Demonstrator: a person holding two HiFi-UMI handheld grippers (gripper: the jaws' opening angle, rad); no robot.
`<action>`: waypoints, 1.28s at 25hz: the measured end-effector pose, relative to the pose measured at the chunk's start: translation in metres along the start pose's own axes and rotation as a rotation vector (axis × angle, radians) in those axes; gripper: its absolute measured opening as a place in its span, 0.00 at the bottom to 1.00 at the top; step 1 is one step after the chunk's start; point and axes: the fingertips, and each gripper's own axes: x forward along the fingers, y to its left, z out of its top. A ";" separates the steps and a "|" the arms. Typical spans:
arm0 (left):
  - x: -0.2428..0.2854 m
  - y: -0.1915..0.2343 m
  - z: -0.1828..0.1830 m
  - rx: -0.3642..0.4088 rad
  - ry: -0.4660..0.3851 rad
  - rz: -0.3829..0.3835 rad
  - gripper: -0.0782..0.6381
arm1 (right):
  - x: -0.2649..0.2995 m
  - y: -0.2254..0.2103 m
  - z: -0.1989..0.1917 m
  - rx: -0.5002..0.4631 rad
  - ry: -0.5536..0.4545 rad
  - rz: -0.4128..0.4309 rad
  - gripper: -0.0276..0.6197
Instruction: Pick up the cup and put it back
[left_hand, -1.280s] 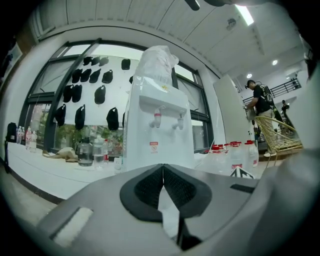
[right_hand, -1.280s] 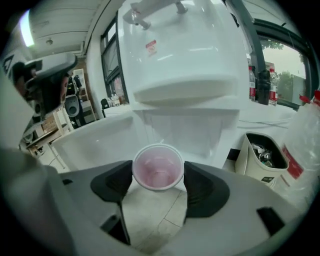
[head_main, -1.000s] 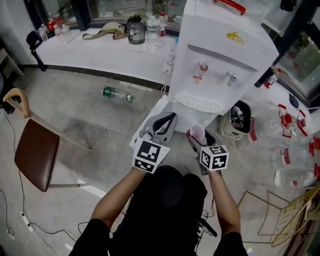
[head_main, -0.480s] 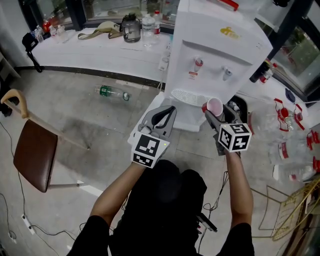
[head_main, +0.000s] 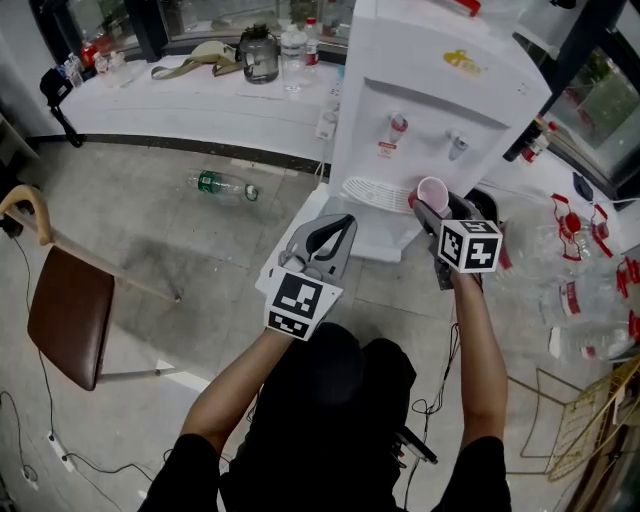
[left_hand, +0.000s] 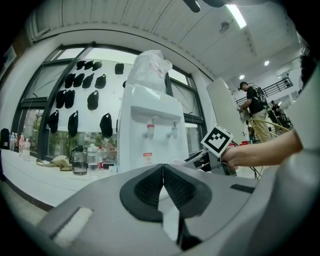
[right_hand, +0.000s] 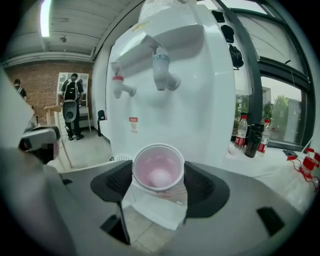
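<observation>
Where the white dispenser (head_main: 430, 110) stands beside the long counter (head_main: 180, 100), the right gripper (head_main: 438, 207) hangs in the air just in front of its drip tray (head_main: 380, 195), jaws spread wide and clamped on either side of a pink cup (right_hand: 158, 167), which is held clear of any surface, its open mouth in view. The left gripper (head_main: 338, 230) sits lower, to its left, jaws shut together with nothing between them.

White water dispenser (head_main: 430, 100), plastic bottle (head_main: 222, 186) lying on the concrete floor (head_main: 140, 240), brown chair (head_main: 65, 315) at left, dark jug (head_main: 258, 55) and bottles (head_main: 292, 45) on long white counter (head_main: 180, 105)
</observation>
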 end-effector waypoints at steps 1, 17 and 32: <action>0.001 0.000 -0.001 0.000 0.003 -0.001 0.12 | 0.002 -0.001 0.001 0.001 0.005 -0.001 0.52; 0.005 0.006 -0.010 -0.018 0.014 0.004 0.12 | 0.017 -0.005 0.009 0.032 -0.051 -0.015 0.53; -0.004 -0.002 0.008 -0.018 -0.018 -0.003 0.12 | -0.032 0.002 0.027 0.037 -0.176 -0.050 0.58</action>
